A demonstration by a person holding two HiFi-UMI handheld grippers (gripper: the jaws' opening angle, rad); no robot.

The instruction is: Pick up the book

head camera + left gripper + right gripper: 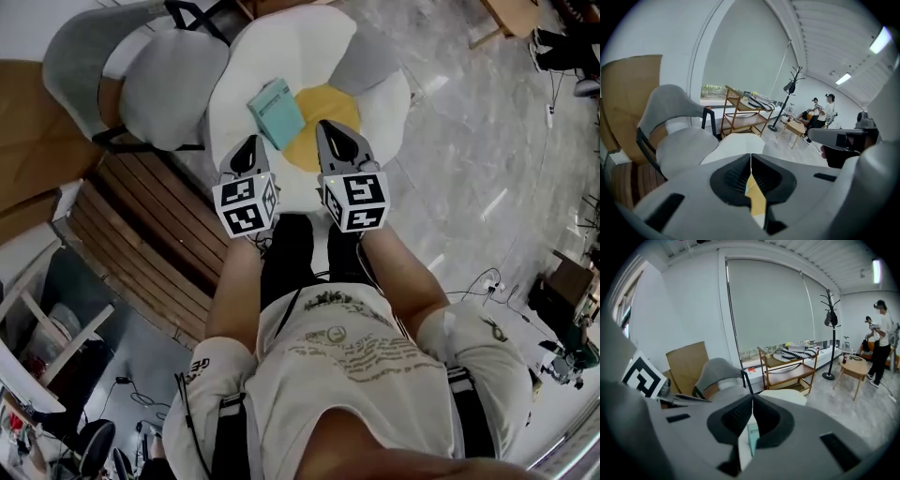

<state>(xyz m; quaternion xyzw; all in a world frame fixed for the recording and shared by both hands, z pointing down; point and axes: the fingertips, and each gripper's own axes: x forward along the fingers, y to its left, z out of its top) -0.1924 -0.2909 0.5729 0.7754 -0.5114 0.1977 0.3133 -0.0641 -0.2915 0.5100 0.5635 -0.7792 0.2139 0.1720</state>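
Note:
A teal book (277, 112) lies on a white flower-shaped cushion (281, 47), partly over its yellow centre (328, 108). Both grippers hang above the cushion's near edge, pointing at it. My left gripper (248, 141) is just to the near left of the book, jaws together and empty. My right gripper (326, 125) is just right of the book over the yellow patch, jaws also together. In the left gripper view the gripper (751, 155) shows shut tips with yellow and a teal sliver below. In the right gripper view the book (752, 439) shows under the shut gripper (753, 396).
A grey chair (173, 80) stands left of the cushion, with brown cardboard (28, 122) and wooden slats (141, 234) further left. A wooden trolley (787, 366), a coat stand (832, 333), a low table (855, 366) and a person (881, 343) are at the back. Cables lie on the floor (487, 281).

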